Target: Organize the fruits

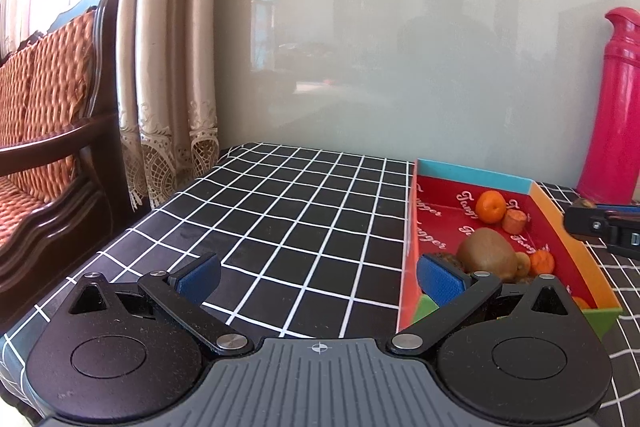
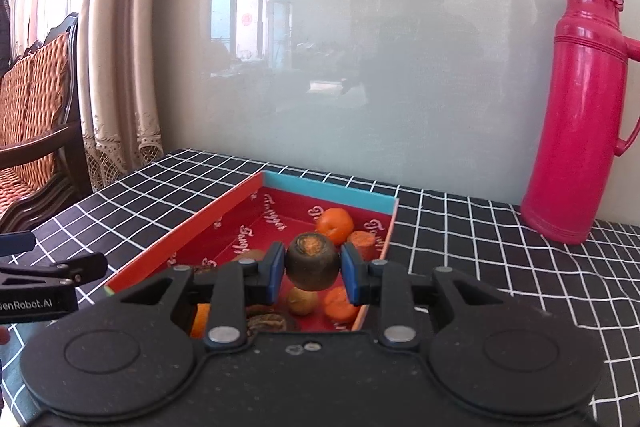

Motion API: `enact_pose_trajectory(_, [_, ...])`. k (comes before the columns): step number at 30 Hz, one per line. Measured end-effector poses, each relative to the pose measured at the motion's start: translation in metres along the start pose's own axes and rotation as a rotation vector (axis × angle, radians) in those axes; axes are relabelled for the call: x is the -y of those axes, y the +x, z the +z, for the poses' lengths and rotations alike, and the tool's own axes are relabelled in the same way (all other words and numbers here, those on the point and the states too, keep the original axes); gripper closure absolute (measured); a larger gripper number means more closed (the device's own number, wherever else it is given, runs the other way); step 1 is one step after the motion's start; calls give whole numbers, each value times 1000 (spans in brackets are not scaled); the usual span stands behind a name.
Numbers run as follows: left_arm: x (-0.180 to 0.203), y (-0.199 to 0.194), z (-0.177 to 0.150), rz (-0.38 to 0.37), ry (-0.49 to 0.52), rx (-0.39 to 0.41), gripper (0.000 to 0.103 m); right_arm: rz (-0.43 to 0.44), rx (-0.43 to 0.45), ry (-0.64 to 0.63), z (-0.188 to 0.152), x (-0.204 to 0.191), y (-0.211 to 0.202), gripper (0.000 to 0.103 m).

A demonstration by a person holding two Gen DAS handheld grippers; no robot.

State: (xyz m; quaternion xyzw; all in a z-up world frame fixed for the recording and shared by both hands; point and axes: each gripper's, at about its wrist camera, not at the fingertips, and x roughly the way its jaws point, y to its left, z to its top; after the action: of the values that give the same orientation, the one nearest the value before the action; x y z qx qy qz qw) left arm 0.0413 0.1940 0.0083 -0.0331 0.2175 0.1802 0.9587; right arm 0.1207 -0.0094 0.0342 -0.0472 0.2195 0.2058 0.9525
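A red cardboard tray (image 2: 192,227) with a blue far wall lies on the checked tablecloth. It holds a tangerine (image 2: 335,225), a carrot stub (image 2: 362,242), a kiwi (image 1: 486,251) and several small fruits. My right gripper (image 2: 313,269) is shut on a dark round fruit with an orange cut top (image 2: 311,259), held just above the tray's near half. My left gripper (image 1: 318,277) is open and empty, low over the cloth to the left of the tray (image 1: 408,239), its right finger (image 1: 438,279) beside the tray's left wall.
A tall pink thermos (image 2: 576,115) stands at the back right against a glossy grey wall. Curtains (image 1: 168,67) and a wooden sofa (image 1: 44,131) lie beyond the table's left edge. The right gripper's tip (image 1: 600,225) shows right of the tray.
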Motion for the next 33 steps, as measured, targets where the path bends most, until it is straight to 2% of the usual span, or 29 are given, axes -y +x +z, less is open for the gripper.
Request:
enact_pose_trajectory(11, [2, -2, -2, -1, 17, -4, 0, 9, -27, -27, -6, -9, 5, 74])
enact_pose_trajectory(14, [2, -2, -3, 0, 19, -4, 0, -16, -22, -31, -7, -7, 6, 66])
enact_pose_trajectory(15, [2, -2, -3, 1, 18, -5, 0, -18, -15, -21, -6, -5, 4, 60])
enact_pose_trajectory(17, [2, -2, -3, 1, 16, -5, 0, -26, 5, -3, -3, -1, 0, 59])
enact_pose_trajectory(18, [2, -2, -3, 1, 13, -6, 0, -32, 11, 3, -2, 1, -1, 55])
enact_pose_trajectory(19, [2, -2, -3, 0, 10, -7, 0, -40, 23, 12, -1, 4, -4, 40])
enact_pose_trajectory(21, [1, -3, -1, -7, 0, -7, 0, -60, 67, 32, 1, 10, -12, 20])
enact_pose_trajectory(24, [1, -4, -1, -16, -16, -11, 0, -81, 134, 64, 4, 22, -28, 15])
enact_pose_trajectory(25, [2, -5, -1, -19, -16, -12, 0, -91, 152, 80, 5, 27, -33, 5])
enact_pose_trajectory(26, [3, -7, -1, -19, -15, -12, 0, -104, 173, 104, 3, 33, -41, 1])
enact_pose_trajectory(28, [6, -12, -1, -20, -4, -9, 0, -120, 201, 152, -2, 44, -54, 0])
enact_pose_trajectory(33, [17, -43, 1, -60, 8, 14, 0, -189, 180, 191, -22, 68, -82, 0])
